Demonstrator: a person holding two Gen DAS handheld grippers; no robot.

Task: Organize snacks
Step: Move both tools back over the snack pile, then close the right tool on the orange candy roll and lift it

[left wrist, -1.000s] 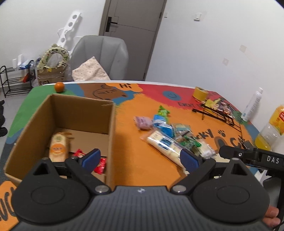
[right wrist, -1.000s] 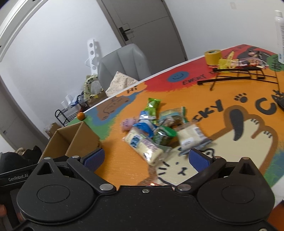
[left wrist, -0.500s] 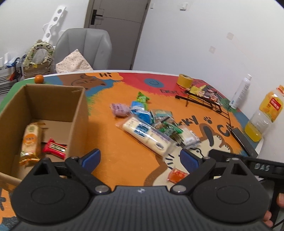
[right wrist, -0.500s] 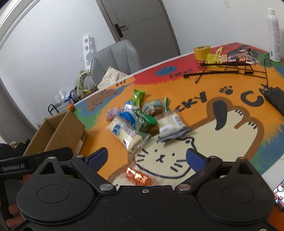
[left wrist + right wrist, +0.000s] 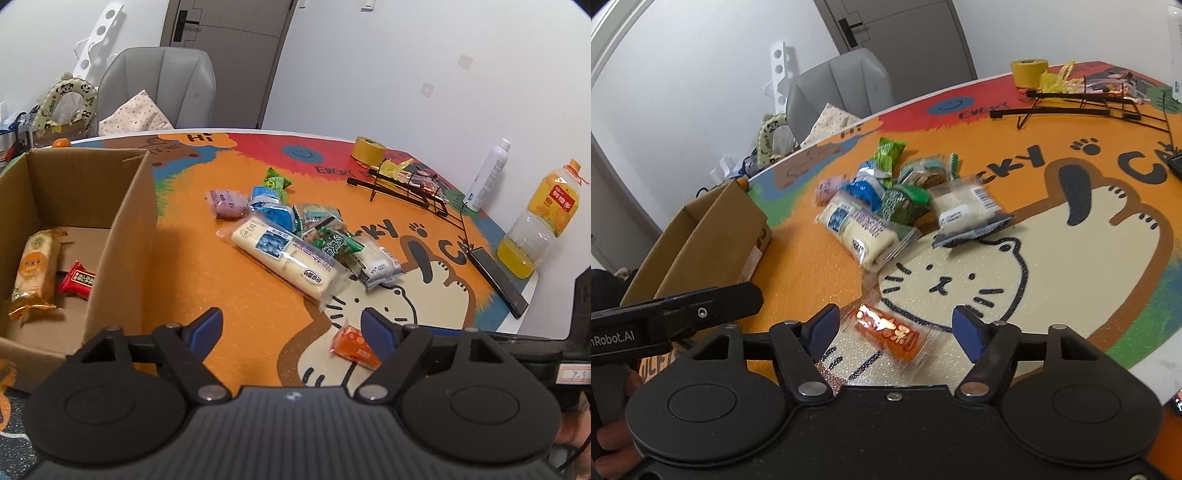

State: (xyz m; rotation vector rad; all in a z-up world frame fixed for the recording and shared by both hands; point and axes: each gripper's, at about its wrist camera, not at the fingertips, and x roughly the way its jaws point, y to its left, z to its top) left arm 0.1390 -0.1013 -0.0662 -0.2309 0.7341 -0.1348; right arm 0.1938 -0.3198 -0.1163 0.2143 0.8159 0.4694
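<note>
The right gripper (image 5: 892,328) hovers low over the colourful cat-print table mat (image 5: 1071,236), tilted downward, its blue-padded fingers (image 5: 967,330) spread wide on either side of a small orange snack packet (image 5: 886,332) without touching it. The left gripper (image 5: 291,328) is likewise spread and empty, beside the open brown cardboard box (image 5: 122,236).

Bright, even light (edges fisheye-warped)
</note>
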